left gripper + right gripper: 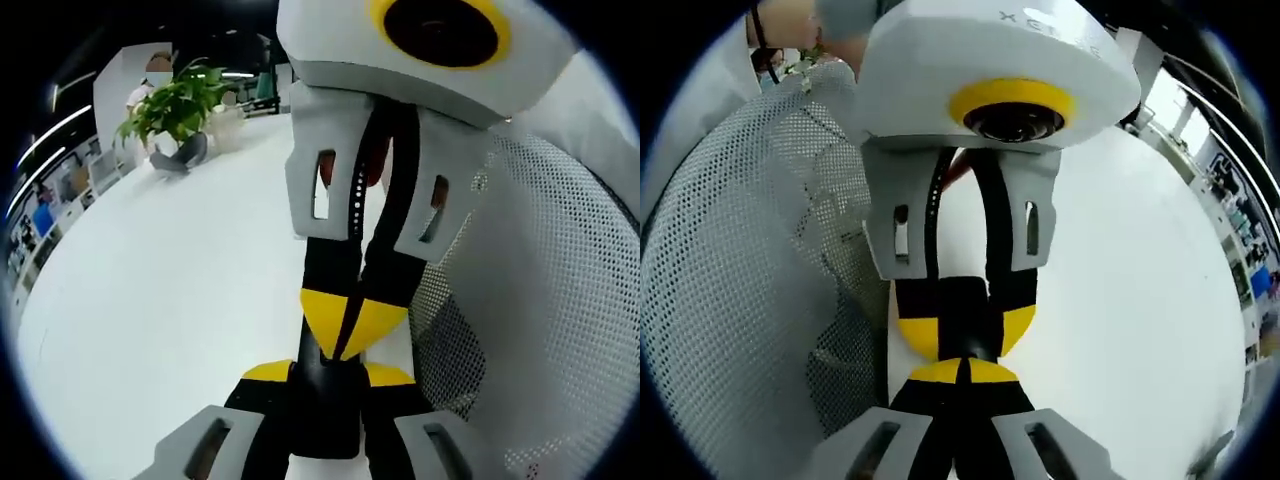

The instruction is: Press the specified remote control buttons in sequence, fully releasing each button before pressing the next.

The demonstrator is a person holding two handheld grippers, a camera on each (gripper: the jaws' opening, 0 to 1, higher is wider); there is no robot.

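A narrow black remote [325, 410] is seen end-on, its buttons hidden. My left gripper [328, 375] is shut on it, one yellow-tipped jaw on each side. From the top of the left gripper view comes my right gripper [350, 325], its yellow tips shut together into a point that rests on the remote's end. In the right gripper view, my right gripper [962, 372] is shut at the bottom. Its tips meet the remote [962, 305], which the left gripper [962, 335] holds from above. Both hover over the white table [150, 300].
A person's white mesh sleeve [540, 300] fills the space beside the grippers, and the sleeve [740, 250] also lies to the left. A potted plant [175, 100] stands at the table's far end with a person [155, 75] behind it. Bare table [1140, 300] spreads right.
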